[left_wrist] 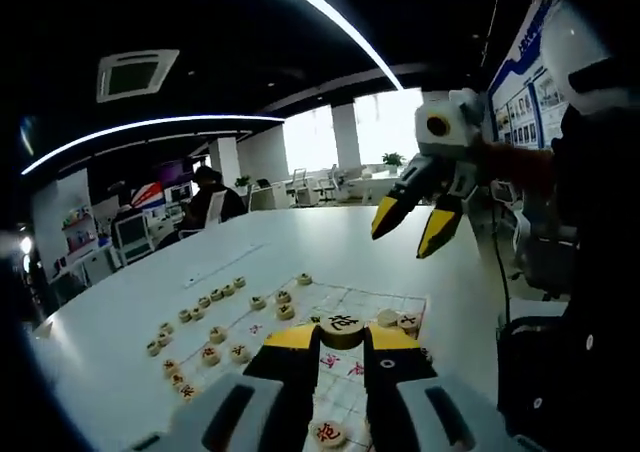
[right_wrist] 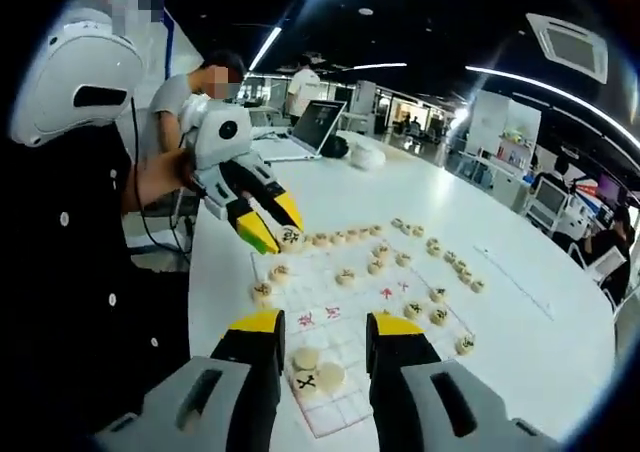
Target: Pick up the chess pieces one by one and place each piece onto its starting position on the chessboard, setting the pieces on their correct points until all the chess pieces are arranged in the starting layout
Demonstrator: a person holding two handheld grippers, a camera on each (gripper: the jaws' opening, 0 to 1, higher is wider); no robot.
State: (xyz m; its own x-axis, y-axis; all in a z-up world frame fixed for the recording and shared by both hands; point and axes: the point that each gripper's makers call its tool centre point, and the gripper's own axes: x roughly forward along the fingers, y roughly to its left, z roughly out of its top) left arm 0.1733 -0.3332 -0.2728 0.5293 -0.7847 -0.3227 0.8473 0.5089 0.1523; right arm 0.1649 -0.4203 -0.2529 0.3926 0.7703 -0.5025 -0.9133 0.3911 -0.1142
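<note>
The white worktop (right_wrist: 480,202) carries the chessboard (right_wrist: 345,317) at lower centre of the right gripper view, with loose pieces (right_wrist: 440,257) strung along its right side. At centre left the left tongs (right_wrist: 275,234) pinch one piece (right_wrist: 290,238) above the board's far edge; a slack grip could drop it onto the placed row. The right tongs (right_wrist: 320,337) hang wide and empty.

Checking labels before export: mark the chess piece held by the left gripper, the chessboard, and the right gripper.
chess piece (left_wrist: 342,329): left gripper view, on its top face, between the jaws.
chessboard (right_wrist: 345,317): right gripper view, on a bare gridded patch.
right gripper (left_wrist: 408,219): left gripper view, midway between its yellow fingertips.
</note>
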